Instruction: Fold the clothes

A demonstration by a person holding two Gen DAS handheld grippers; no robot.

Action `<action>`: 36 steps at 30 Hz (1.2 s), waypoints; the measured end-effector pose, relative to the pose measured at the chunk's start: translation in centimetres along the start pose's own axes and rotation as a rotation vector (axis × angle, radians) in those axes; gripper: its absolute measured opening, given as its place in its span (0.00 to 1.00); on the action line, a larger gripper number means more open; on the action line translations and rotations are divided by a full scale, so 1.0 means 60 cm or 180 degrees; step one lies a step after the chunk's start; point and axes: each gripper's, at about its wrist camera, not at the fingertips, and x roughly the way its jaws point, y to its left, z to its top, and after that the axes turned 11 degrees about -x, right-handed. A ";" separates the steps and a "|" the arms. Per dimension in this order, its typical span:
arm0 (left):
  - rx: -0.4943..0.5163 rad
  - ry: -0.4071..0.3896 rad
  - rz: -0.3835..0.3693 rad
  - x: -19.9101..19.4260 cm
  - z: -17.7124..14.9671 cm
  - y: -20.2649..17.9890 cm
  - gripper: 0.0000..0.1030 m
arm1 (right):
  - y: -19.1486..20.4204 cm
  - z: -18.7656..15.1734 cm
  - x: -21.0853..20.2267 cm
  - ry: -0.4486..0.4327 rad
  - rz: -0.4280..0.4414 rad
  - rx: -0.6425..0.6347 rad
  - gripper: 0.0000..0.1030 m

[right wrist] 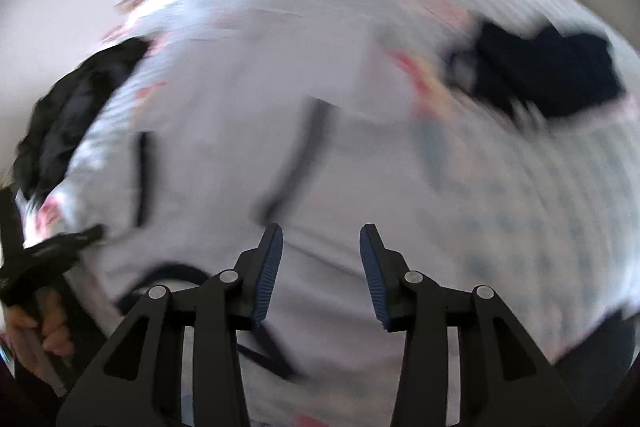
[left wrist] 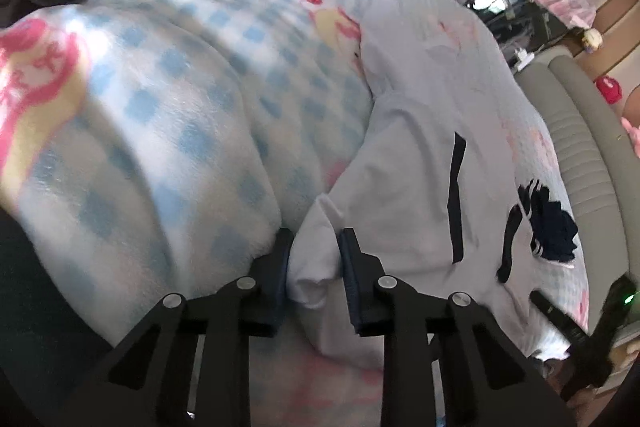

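White garment (left wrist: 420,155) edge pinched in left gripper (left wrist: 314,259) jaws; right gripper (right wrist: 320,255) jaws apart, empty.

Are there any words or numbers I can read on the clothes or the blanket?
None can be read.
White garment: only dark stripes and a dark shape, no letters.
Checked blanket: pink and yellow pictures, too blurred to show any words.
Right wrist view: all smeared by motion.

Right tool (right wrist: 320,267) gapes above blurred white garment (right wrist: 248,115).
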 end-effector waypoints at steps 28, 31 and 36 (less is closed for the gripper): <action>0.0632 -0.0111 -0.0034 -0.011 -0.010 -0.077 0.08 | -0.030 -0.044 -0.001 -0.0198 0.0065 0.0004 0.06; 0.0792 -0.0153 -0.0040 -0.049 -0.009 -0.086 0.08 | -0.043 -0.039 -0.056 -0.0380 -0.0082 -0.0121 0.05; 0.0626 -0.0140 -0.0033 -0.084 -0.030 -0.068 0.08 | -0.058 -0.056 -0.123 -0.0509 0.0034 -0.0064 0.05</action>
